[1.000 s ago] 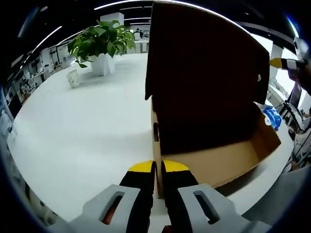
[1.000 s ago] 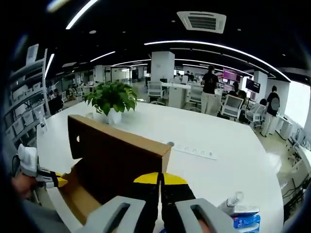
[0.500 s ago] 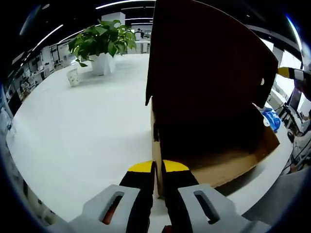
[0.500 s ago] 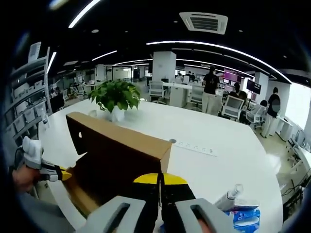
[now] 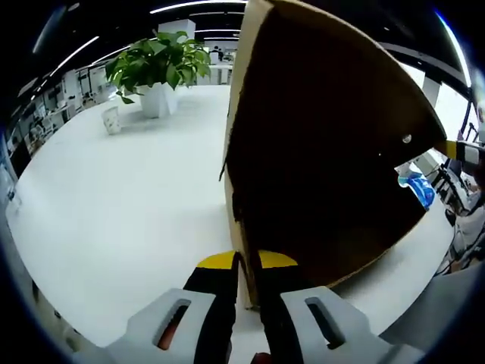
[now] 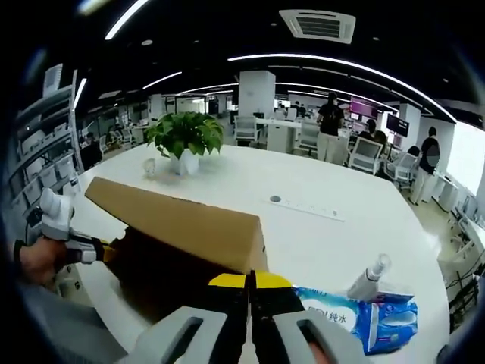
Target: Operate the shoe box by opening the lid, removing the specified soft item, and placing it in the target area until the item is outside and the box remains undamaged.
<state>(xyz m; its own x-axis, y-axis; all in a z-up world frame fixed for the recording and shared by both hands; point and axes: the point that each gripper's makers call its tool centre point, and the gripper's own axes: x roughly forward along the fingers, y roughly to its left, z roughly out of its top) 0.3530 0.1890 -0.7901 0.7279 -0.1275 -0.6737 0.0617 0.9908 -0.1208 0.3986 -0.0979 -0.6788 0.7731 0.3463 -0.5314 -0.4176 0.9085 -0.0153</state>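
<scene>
The brown cardboard shoe box (image 5: 326,152) stands on the white table (image 5: 114,205), and its dark lid panel leans over the inside and hides it. My left gripper (image 5: 246,262) is shut on the box's near cardboard edge. In the right gripper view the lid (image 6: 182,224) slopes down to the left, and my right gripper (image 6: 251,279) is shut on its near edge. The left gripper's yellow tip (image 6: 110,250), with a hand (image 6: 42,262) behind it, holds the far end. The right gripper's yellow tip (image 5: 458,148) shows at the box's right side.
A potted plant (image 5: 155,64) and a small cup (image 5: 112,120) stand at the table's far side. A blue soft pack (image 6: 371,318) and a spray bottle (image 6: 367,277) lie right of the box. People and desks fill the office beyond.
The lid has swung down over the box, so the tan inside floor seen earlier is now covered. In the right gripper view the lid top has tipped flatter and the blue pack has come into sight.
</scene>
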